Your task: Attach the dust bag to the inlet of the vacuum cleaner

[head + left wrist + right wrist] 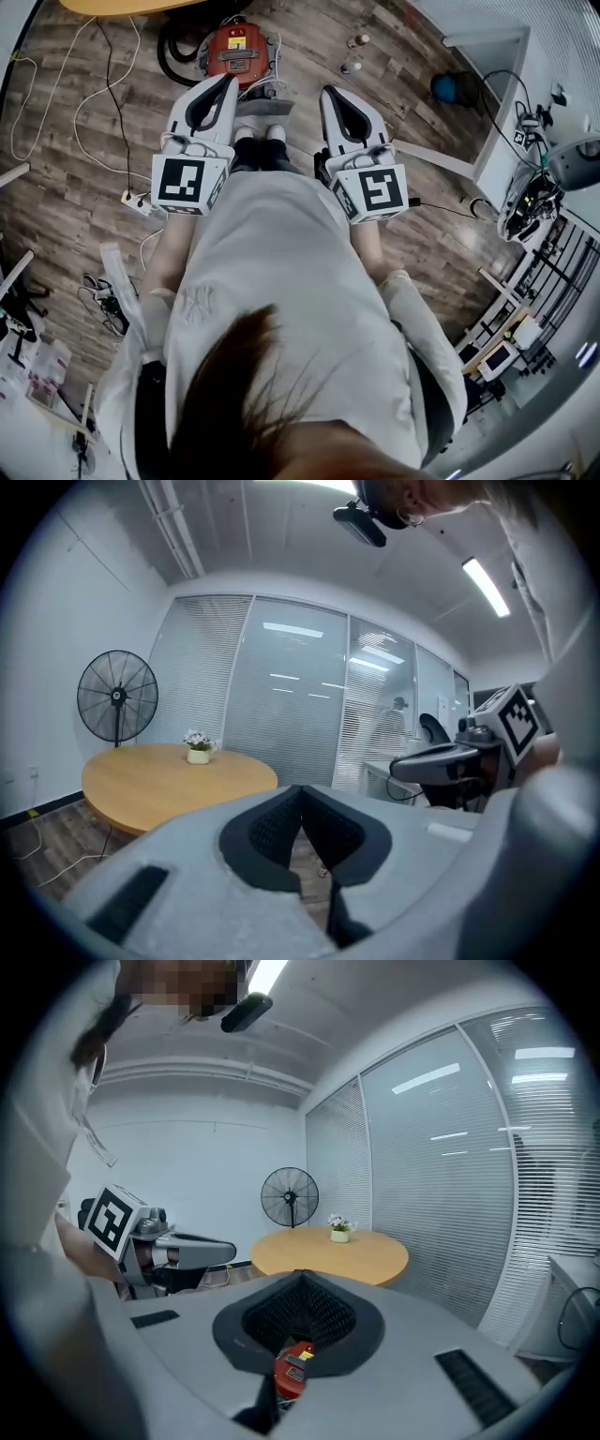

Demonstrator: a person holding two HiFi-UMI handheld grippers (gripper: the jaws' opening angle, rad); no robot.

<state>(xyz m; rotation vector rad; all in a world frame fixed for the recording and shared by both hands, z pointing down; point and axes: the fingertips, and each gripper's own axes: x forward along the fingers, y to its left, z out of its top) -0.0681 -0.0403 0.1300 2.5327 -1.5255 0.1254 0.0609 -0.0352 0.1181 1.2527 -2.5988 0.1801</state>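
Note:
The red vacuum cleaner (239,52) stands on the wood floor ahead of the person's feet, with a black hose (172,54) coiled at its left. A sliver of the vacuum (292,1370) shows through the gap under the right jaws. I cannot make out a dust bag in any view. My left gripper (230,81) and right gripper (328,92) are held side by side at chest height, well above the vacuum, pointing forward. Both are shut with nothing between the pads, as the left gripper view (300,791) and the right gripper view (298,1275) show.
A round wooden table (178,780) with a small flower pot (198,749) and a standing fan (117,697) are ahead, in front of a glass wall with blinds. White cables (94,112) and a power strip (136,202) lie on the floor at left. A white desk (487,56) stands at right.

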